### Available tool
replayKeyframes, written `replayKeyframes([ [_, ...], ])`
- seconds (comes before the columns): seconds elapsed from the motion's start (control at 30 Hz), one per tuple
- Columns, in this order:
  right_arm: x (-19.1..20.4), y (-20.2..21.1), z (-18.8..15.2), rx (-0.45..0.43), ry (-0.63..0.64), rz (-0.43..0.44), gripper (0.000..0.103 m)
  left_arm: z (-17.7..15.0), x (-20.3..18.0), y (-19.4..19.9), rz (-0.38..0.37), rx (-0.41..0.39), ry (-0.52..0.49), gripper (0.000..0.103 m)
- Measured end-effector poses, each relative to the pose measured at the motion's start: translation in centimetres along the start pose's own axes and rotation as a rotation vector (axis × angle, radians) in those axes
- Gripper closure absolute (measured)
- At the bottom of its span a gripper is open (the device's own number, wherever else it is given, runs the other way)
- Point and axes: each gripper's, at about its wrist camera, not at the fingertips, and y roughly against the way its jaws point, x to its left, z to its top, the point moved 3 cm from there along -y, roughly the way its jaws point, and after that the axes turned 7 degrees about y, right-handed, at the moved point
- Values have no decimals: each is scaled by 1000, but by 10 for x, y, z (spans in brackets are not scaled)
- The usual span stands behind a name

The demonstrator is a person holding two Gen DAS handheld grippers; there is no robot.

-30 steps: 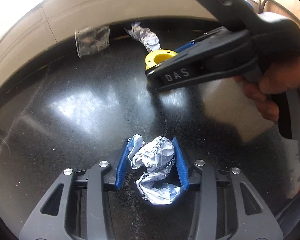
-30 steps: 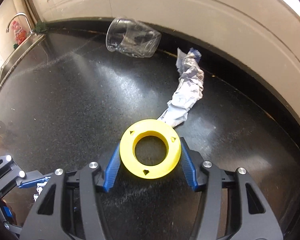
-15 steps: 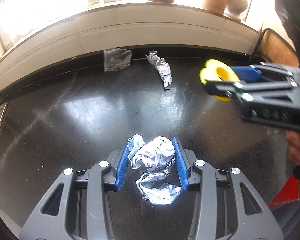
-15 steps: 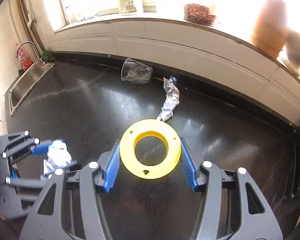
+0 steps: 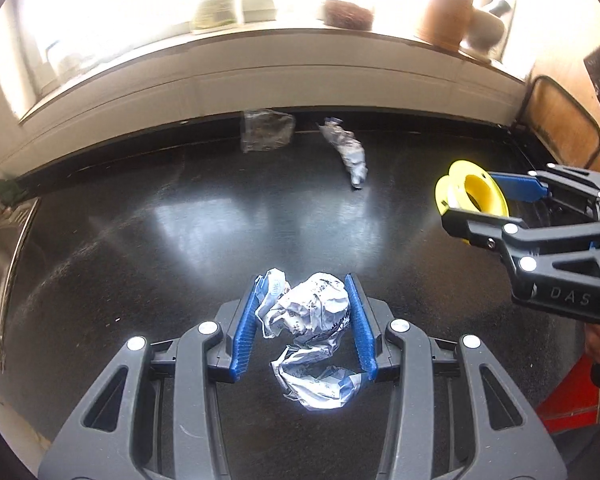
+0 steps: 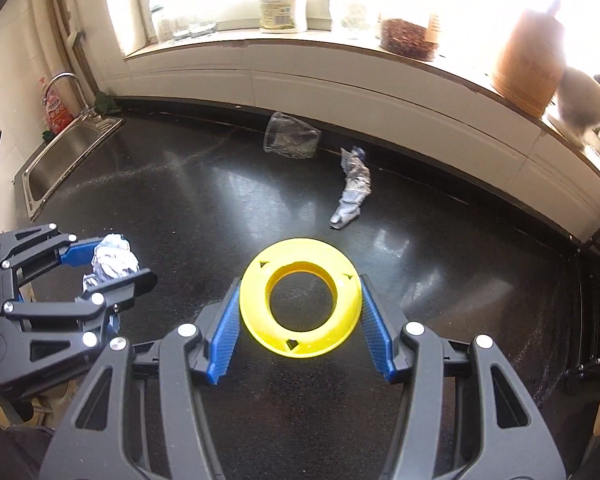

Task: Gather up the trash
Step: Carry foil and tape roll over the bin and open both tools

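Observation:
My left gripper (image 5: 305,300) is shut on a crumpled white wrapper (image 5: 308,316) and holds it above the black counter (image 5: 180,240); the left gripper with the wrapper (image 6: 110,260) also shows in the right wrist view (image 6: 104,270). My right gripper (image 6: 299,300) is shut on a yellow ring spool (image 6: 299,298), also seen in the left wrist view (image 5: 474,194). A twisted silver wrapper (image 6: 352,188) and a clear plastic cup (image 6: 290,141) on its side lie at the counter's back edge.
A steel sink (image 6: 64,152) with a tap is at the left end of the counter. A windowsill (image 6: 340,46) behind holds bottles, jars and a clay pot (image 6: 526,64). A red object (image 5: 572,396) sits below the counter's right front.
Both grippers have lifted up and pulled back from the counter with their loads. The right gripper has moved off to the right of the left one.

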Motion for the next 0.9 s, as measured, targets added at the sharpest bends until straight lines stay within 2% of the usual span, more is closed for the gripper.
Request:
replayKeyframes([
  [0.17, 56, -6, 23, -10, 92, 93, 48, -11, 56, 29, 79, -37, 125, 61],
  [0.3, 127, -10, 46, -24, 194, 209, 48, -38, 124, 62, 189, -56, 265, 61],
  [0.37, 175, -13, 57, -28, 266, 278, 48, -55, 155, 78, 237, -59, 329, 61],
  [0.53, 298, -17, 69, -19, 431, 454, 48, -122, 240, 123, 368, -56, 521, 61],
  [0.7, 405, -19, 55, 22, 574, 595, 48, -211, 308, 164, 484, -33, 703, 61],
  [0.9, 512, -43, 9, 158, 724, 716, 48, -315, 355, 178, 508, 18, 905, 61],
])
